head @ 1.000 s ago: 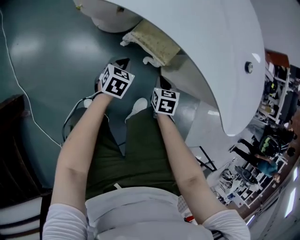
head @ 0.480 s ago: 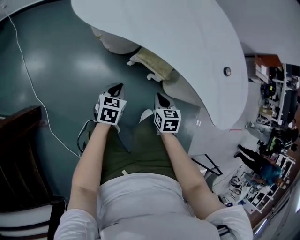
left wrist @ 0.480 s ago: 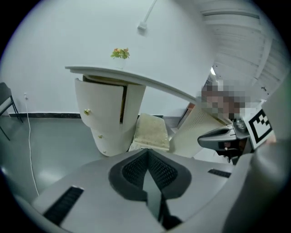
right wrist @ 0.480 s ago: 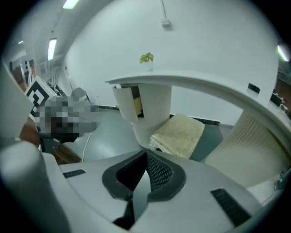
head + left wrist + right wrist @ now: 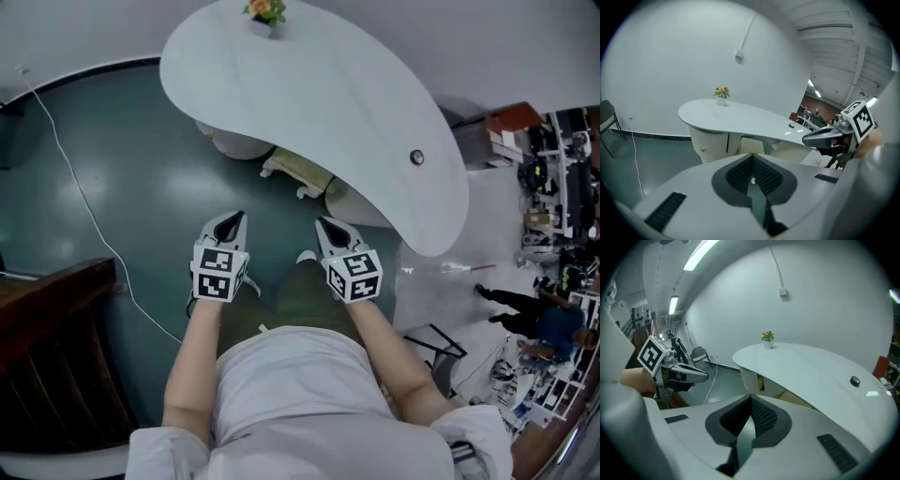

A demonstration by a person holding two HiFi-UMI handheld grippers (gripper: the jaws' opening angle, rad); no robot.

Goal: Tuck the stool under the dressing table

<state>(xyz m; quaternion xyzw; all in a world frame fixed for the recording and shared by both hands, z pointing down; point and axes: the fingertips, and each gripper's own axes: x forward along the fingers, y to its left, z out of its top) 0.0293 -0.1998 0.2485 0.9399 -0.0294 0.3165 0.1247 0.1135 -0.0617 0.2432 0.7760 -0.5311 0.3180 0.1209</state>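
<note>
The white curved dressing table [image 5: 309, 94] fills the upper middle of the head view. The stool's beige cushion [image 5: 298, 169] sits under the table's near edge, mostly hidden by the top. My left gripper [image 5: 232, 220] and right gripper [image 5: 325, 225] are held side by side above the floor, short of the table, touching nothing. Both are shut and empty. In the left gripper view the table [image 5: 740, 119] and stool [image 5: 751, 145] lie beyond the shut jaws, with the right gripper [image 5: 825, 137] alongside. The right gripper view shows the table [image 5: 811, 366] and the left gripper [image 5: 689, 373].
A small flower pot [image 5: 265, 11] stands at the table's far end and a dark round knob [image 5: 416, 157] near its right end. A white cable [image 5: 84, 206] trails over the green floor. Dark wooden furniture [image 5: 47, 347] is at the left, shelves [image 5: 562, 187] at the right.
Both grippers have risen together, still shut. The head view has pulled up and back, so the whole table top shows now and the stool looks smaller under it.
</note>
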